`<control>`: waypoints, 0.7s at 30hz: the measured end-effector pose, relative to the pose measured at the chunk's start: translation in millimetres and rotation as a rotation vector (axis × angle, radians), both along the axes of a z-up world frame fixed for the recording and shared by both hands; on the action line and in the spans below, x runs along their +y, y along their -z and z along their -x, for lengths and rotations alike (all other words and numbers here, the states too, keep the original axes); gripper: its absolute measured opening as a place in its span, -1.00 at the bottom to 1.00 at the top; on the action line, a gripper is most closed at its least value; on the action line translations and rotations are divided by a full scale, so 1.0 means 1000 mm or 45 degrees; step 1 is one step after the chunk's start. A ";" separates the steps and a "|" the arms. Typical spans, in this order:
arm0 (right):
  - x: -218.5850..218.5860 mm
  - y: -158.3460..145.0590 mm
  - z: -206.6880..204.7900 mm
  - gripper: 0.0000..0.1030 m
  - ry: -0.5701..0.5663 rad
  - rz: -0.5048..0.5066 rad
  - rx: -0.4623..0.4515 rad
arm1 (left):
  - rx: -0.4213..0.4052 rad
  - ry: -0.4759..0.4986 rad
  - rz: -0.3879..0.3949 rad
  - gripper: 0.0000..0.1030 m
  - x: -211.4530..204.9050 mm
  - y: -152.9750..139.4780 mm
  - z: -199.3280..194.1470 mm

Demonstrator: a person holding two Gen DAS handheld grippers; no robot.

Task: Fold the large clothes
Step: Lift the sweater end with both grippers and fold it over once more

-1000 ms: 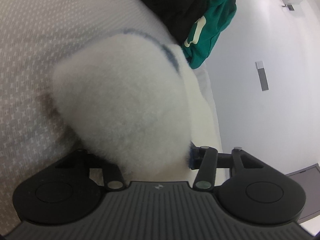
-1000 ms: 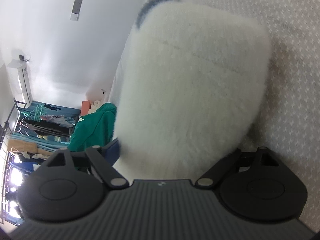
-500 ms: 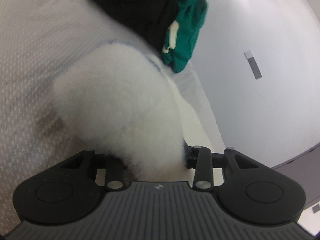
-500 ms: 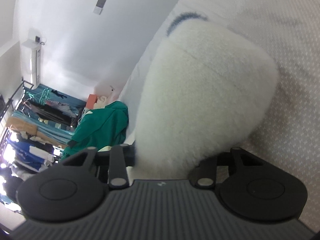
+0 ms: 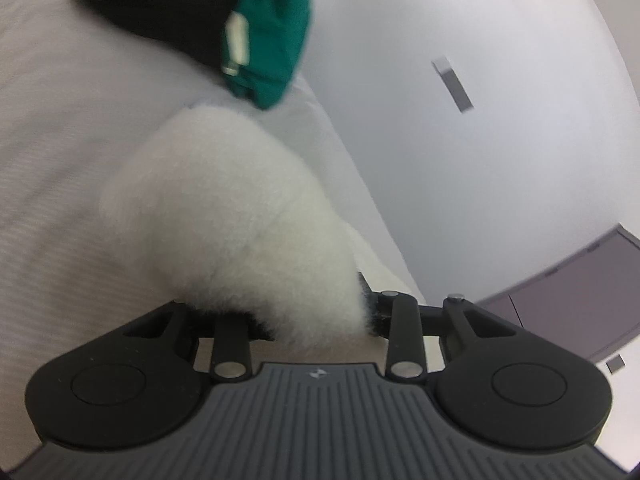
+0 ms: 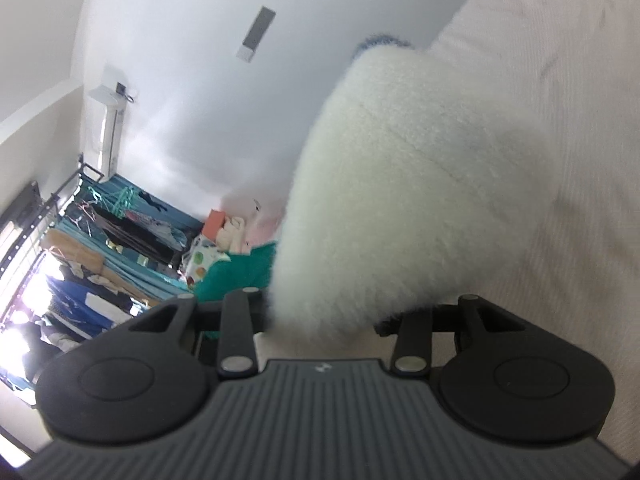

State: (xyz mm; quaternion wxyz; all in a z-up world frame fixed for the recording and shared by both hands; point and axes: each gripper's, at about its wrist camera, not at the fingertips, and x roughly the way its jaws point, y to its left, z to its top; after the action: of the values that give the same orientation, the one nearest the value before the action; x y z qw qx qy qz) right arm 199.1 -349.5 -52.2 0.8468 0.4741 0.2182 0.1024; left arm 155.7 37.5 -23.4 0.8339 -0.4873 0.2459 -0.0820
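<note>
Left wrist view shows a white fleece garment (image 5: 240,216), thick, soft and light, lifted partly off the bed (image 5: 60,160). It sags and will slip if pinched thin, so an edge fold is best. Jaws of the left gripper (image 5: 312,320) have just closed further, clamped on it. The right gripper (image 6: 320,316) grips its other edge. A green garment (image 5: 272,40) lies beyond.
</note>
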 end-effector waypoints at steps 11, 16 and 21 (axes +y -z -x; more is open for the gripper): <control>-0.102 -0.065 -0.030 -0.15 0.132 0.035 -0.152 | -0.134 0.183 -0.041 -0.27 -0.115 -0.089 -0.087; -0.137 -0.058 -0.049 -0.15 0.187 0.063 -0.177 | -0.202 0.256 -0.063 -0.27 -0.168 -0.096 -0.142; -0.160 -0.028 -0.072 -0.15 0.189 0.092 -0.160 | -0.195 0.302 -0.101 -0.27 -0.205 -0.075 -0.189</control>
State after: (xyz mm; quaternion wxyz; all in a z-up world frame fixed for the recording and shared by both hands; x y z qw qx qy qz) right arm 270.8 -509.6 -24.5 0.8807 0.4506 0.1324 0.0612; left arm 344.8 -167.2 51.4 0.8532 -0.4140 0.2404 -0.2070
